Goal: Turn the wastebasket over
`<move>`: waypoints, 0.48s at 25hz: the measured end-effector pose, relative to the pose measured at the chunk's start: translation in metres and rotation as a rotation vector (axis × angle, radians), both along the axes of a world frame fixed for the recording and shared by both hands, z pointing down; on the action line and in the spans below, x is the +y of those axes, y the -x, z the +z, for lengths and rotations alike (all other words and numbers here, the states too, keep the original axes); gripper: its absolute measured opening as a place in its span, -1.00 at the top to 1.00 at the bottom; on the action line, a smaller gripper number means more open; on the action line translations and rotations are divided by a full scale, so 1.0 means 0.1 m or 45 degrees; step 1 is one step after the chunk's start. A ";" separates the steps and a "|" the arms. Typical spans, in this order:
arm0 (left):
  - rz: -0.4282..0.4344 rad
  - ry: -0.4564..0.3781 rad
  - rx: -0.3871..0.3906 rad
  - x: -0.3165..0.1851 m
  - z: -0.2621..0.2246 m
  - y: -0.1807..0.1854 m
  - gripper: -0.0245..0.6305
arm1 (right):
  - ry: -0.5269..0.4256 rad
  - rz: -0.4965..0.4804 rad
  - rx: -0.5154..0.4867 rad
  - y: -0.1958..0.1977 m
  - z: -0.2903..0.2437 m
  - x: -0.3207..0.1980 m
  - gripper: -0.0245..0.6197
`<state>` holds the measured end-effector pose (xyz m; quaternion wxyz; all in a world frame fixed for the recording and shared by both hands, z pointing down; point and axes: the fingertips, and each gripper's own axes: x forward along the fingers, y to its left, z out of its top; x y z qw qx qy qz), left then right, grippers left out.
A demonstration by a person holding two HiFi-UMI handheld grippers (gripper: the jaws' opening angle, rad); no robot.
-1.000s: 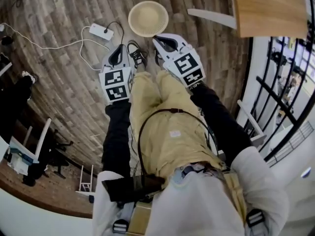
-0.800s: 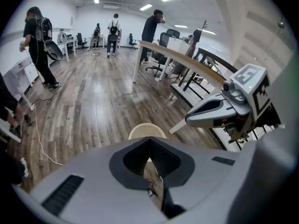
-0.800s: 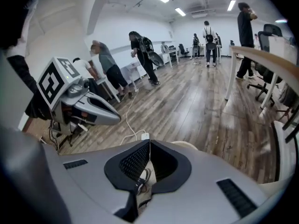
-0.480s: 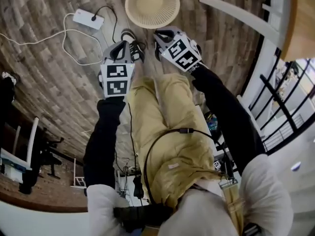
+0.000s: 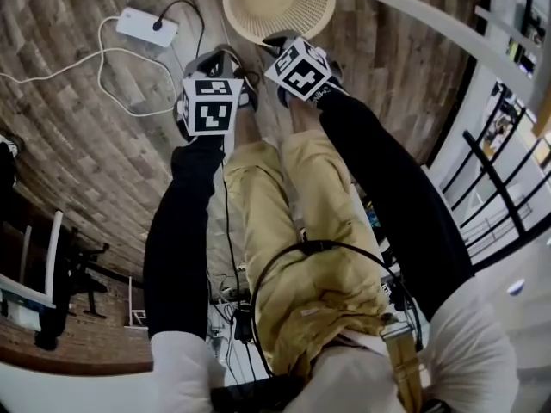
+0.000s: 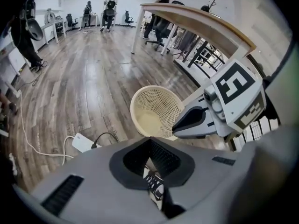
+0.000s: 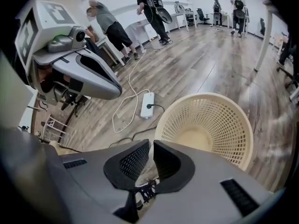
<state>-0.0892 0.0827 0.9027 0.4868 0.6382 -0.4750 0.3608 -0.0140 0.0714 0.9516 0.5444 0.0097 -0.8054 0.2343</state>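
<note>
1. The basket point(image 5: 278, 3) stands upright on the floor point(image 5: 77, 144), mouth up, just ahead of the person's shoes point(image 5: 244, 93), so nothing is turned over yet
2. Both tools point steeply down at it, and that makes sense with the target sitting so low
3. On the right gripper point(image 5: 280, 43) the jaws are all but together, with only a thin slit and nothing in it. In the head view its tip sits over the near rim, but I can't tell whether it's touching
4. The left gripper point(image 5: 215, 58) has its tips closed up and is empty too. It's near the rim's left side and apart from it
5. With both tools closed, this looks like a nudge or a tip at the rim; a pinch would need the jaws spread first
6. The light mesh wall will probably tip easily and may skid on the wood
7. A power strip point(image 5: 146, 26) and its cable point(image 5: 112, 67) lie to the left, well apart from the basket
</note>
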 end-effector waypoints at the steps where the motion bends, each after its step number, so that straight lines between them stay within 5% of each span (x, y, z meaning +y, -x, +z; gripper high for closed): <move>1: -0.012 0.007 0.010 0.01 0.06 -0.01 0.92 | -0.001 -0.007 0.006 0.01 0.07 0.03 0.84; 6: -0.024 0.042 0.028 0.15 0.30 -0.02 0.92 | -0.049 -0.013 0.071 0.00 0.49 0.07 0.45; 12: -0.069 0.097 0.026 0.39 0.55 0.04 0.92 | -0.052 -0.116 0.160 -0.08 0.88 0.21 0.43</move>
